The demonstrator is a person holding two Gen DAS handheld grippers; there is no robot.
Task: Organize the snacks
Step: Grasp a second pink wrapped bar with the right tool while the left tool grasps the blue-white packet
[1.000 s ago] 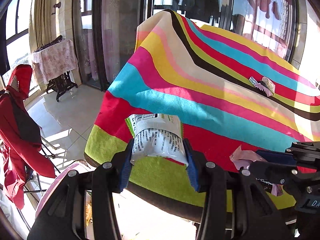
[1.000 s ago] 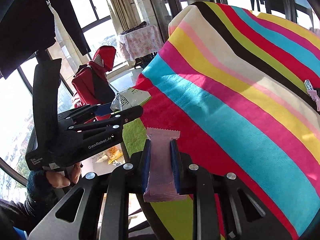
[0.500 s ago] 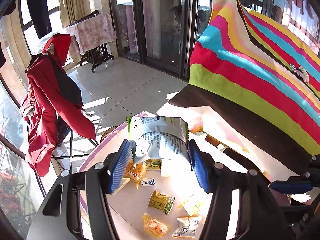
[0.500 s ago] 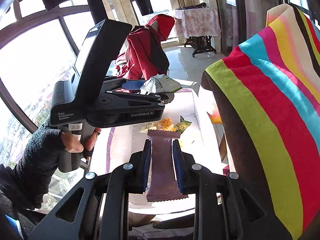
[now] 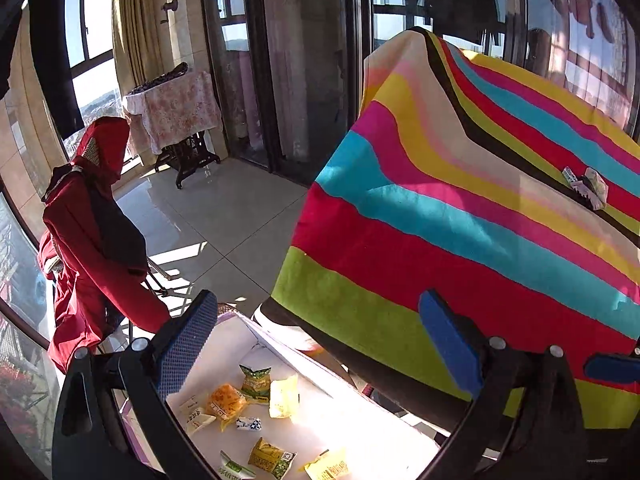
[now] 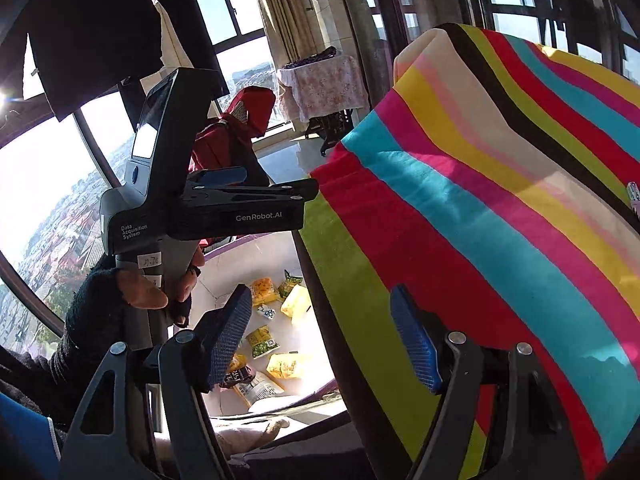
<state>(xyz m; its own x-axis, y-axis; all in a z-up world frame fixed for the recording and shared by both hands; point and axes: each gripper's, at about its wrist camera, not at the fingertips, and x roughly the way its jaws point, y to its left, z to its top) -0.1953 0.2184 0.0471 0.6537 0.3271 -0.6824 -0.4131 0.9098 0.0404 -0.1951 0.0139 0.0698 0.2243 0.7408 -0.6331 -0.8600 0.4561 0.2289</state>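
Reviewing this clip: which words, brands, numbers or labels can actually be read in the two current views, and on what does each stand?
"GenRobot.AI": side of the black left gripper, right wrist view.
"Data Acquisition System": grey handle of that gripper.
Handwritten white sticker on the handle: number, not clearly readable.
Small snack packets in the white storage box: print too small.
Wrappers on the striped cloth: unreadable.

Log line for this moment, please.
left claw: open, empty | right claw: open, empty | both just opening | snacks in white bin
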